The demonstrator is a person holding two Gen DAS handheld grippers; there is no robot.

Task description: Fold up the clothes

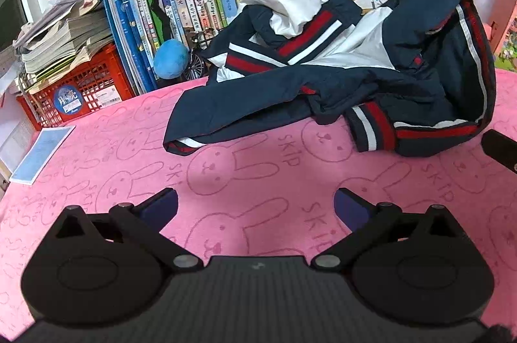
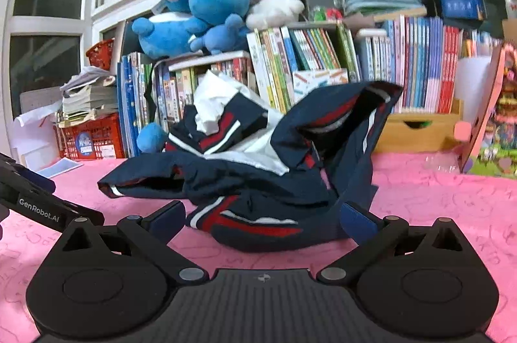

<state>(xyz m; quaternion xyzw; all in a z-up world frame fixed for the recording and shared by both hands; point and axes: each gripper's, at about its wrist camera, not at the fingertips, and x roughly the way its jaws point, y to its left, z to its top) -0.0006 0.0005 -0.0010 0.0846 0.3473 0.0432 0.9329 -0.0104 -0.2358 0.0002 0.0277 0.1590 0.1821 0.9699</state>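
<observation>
A navy jacket (image 1: 355, 78) with red and white stripes and a white lining lies crumpled in a heap on the pink rabbit-print cloth (image 1: 242, 168). In the left wrist view my left gripper (image 1: 255, 207) is open over bare cloth, short of the jacket's near hem. The right wrist view shows the same jacket (image 2: 258, 178) close up. My right gripper (image 2: 263, 220) is open there, with the striped cuff (image 2: 245, 220) lying between its fingers and nothing gripped. The right gripper's tip (image 1: 499, 149) shows at the far right of the left view, and the left gripper's body (image 2: 38, 204) at the left of the right view.
Rows of books (image 2: 355, 65) line the back of the table, with blue and pink plush toys (image 2: 226, 4) on top. A red crate (image 1: 77, 91) stacked with papers stands at back left, a blue booklet (image 1: 42, 152) lies near it, and a wooden box (image 2: 420, 129) sits at back right.
</observation>
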